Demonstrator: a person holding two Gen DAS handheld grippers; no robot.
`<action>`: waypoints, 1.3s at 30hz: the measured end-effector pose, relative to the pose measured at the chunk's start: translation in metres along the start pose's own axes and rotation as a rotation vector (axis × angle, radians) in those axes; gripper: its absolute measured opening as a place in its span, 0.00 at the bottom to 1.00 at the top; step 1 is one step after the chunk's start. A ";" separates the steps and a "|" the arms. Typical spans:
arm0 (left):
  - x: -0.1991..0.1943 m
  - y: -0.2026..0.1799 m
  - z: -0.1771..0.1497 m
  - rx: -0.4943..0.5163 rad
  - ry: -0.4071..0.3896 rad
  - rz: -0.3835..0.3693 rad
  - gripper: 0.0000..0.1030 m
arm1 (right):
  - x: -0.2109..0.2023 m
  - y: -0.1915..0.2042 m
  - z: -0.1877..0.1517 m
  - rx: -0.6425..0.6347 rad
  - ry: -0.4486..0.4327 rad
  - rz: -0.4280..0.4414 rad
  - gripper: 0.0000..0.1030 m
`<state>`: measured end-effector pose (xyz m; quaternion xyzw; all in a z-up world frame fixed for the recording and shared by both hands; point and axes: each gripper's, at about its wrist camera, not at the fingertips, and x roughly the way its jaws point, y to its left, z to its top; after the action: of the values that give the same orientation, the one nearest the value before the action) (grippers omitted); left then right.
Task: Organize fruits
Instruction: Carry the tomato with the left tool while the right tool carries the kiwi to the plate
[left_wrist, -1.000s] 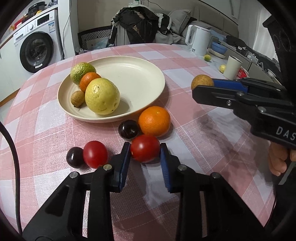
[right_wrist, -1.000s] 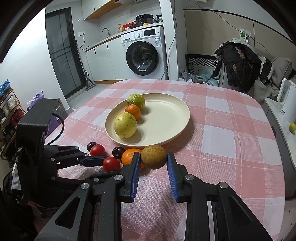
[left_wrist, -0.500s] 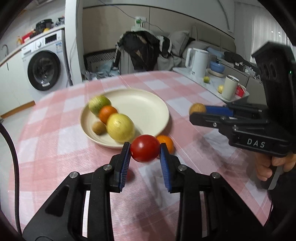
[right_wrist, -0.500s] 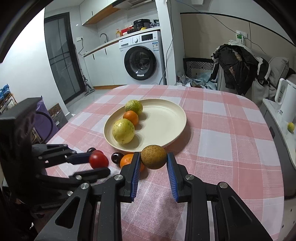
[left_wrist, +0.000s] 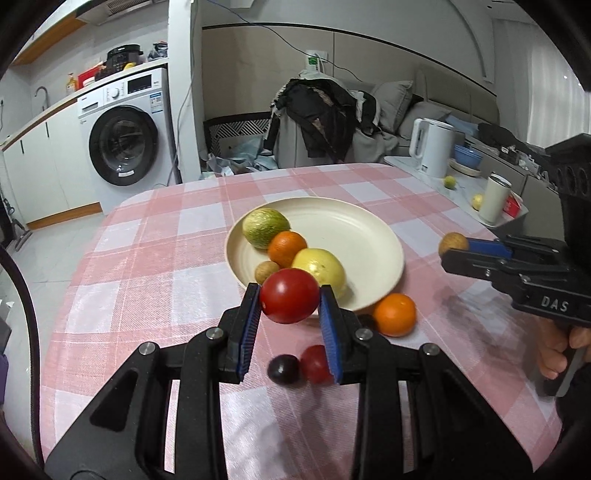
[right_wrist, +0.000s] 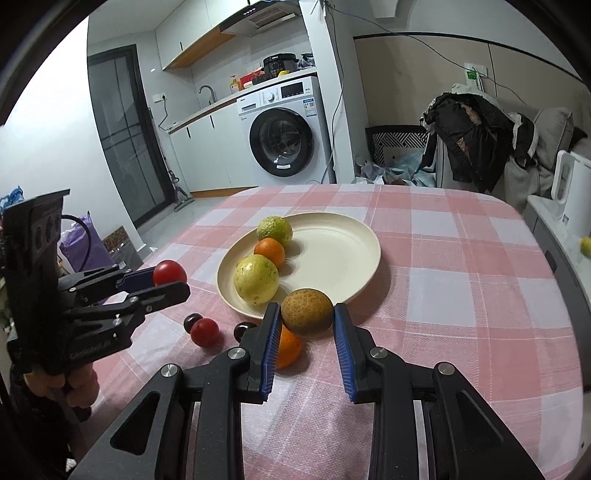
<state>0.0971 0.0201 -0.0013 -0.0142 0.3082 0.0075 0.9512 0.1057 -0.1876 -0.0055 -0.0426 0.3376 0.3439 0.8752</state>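
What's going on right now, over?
Left gripper shut on red tomato, lifted off table. Right gripper shut on brown fruit. Plate half bare, nothing blocking it.

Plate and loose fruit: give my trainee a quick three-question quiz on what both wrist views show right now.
1. True or false: the left gripper is shut on the red tomato.
2. What does the right gripper hold? A) an orange B) the brown round fruit C) nothing
3. How many fruits lie on the cream plate?

Key: 1 true, with the tomato lifted clear of the tablecloth. 2 B. 3 four: a green one, an orange, a yellow one and a small brown one.
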 end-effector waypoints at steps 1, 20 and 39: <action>0.002 0.002 0.000 -0.004 -0.001 0.005 0.28 | 0.001 0.001 0.000 -0.002 0.000 -0.003 0.29; 0.046 0.006 0.009 -0.015 0.006 0.032 0.28 | 0.030 -0.001 0.019 -0.005 -0.011 -0.050 0.29; 0.081 -0.012 0.020 0.052 0.049 0.007 0.28 | 0.053 -0.009 0.027 0.007 0.014 -0.079 0.29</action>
<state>0.1748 0.0089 -0.0321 0.0115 0.3316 0.0026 0.9434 0.1549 -0.1563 -0.0191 -0.0552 0.3429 0.3077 0.8858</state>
